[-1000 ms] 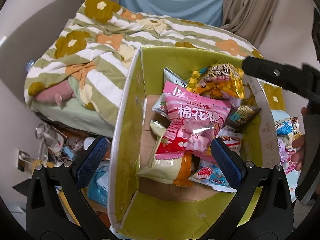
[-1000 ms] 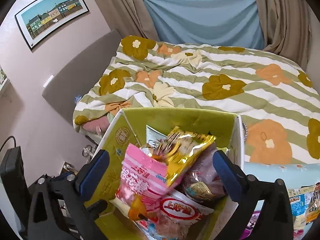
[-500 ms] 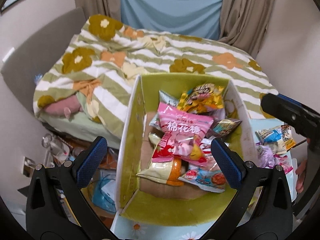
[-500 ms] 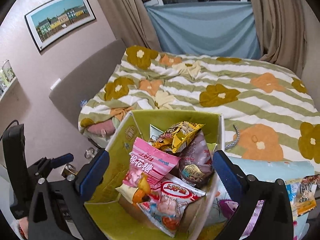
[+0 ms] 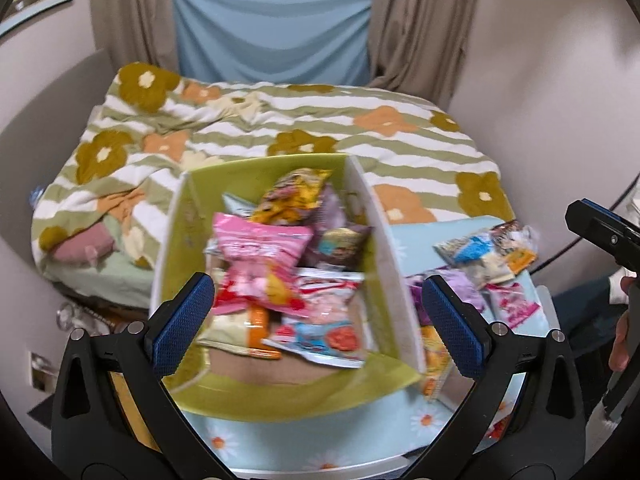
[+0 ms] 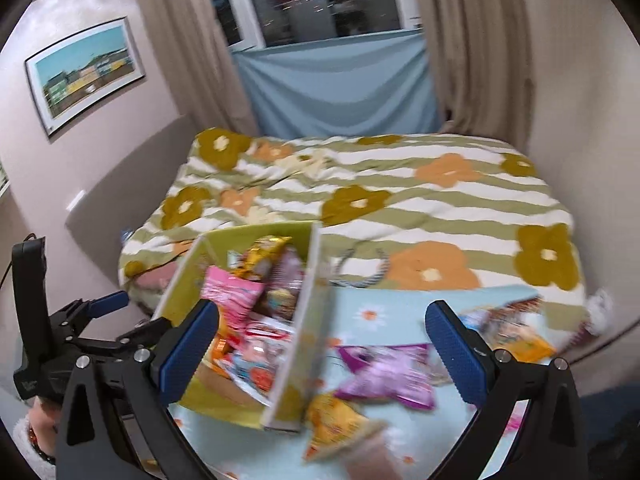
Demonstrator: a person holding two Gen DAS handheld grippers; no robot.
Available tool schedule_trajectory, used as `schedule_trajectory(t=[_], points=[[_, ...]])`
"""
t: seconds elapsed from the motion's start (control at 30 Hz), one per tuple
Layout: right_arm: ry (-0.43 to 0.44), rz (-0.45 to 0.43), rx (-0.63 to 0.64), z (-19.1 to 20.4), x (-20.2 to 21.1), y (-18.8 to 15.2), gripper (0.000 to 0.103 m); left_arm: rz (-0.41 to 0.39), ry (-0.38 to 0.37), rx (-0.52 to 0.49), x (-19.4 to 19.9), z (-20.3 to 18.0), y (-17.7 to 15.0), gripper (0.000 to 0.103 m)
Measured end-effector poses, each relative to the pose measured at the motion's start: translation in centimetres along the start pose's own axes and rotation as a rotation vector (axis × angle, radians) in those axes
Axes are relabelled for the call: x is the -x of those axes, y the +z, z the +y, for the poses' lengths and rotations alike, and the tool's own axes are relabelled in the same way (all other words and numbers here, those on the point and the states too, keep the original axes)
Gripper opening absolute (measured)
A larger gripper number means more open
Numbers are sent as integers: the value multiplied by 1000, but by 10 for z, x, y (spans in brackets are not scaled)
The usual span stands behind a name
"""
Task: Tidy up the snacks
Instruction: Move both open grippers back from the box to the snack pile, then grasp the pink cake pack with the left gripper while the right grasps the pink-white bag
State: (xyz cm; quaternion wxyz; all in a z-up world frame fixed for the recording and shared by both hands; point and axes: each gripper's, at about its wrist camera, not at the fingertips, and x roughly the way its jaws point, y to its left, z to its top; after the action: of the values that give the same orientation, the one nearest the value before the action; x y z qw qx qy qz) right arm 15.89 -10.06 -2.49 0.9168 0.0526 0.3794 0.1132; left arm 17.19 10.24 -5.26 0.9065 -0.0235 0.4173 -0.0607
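An open yellow-green cardboard box (image 5: 176,248) sits on a pale blue daisy-print tabletop (image 6: 372,312), already piled with snack packets, a pink foil bag (image 5: 260,240) on top. Loose packets lie beside it: a crumpled purple wrapper (image 6: 384,376) and an orange bag (image 6: 336,428). The left gripper (image 5: 316,312) and right gripper (image 6: 322,344) both hover spread wide and empty. The slippery, overfull heap may spill if another packet is dropped on it

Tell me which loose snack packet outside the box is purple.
The crinkled purple packet lying on the daisy-print cloth just right of the green box. The packet by the box's near corner is orange-yellow; the far-right ones are multicoloured.
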Motion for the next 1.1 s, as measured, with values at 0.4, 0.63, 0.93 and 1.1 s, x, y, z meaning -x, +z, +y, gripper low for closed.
schedule_trajectory(t=[0.4, 0.63, 0.93, 1.1], points=[[-62, -7, 29, -102, 38, -31, 103, 3, 85, 63, 3, -99, -40, 103], [-4, 67, 84, -156, 26, -55, 103, 8, 186, 219, -3, -138, -77, 103], [68, 188, 141, -201, -22, -99, 103, 156, 290, 385, -55, -166, -152, 103], [87, 240, 116, -216, -52, -120, 103, 230, 291, 405, -94, -181, -176, 103]])
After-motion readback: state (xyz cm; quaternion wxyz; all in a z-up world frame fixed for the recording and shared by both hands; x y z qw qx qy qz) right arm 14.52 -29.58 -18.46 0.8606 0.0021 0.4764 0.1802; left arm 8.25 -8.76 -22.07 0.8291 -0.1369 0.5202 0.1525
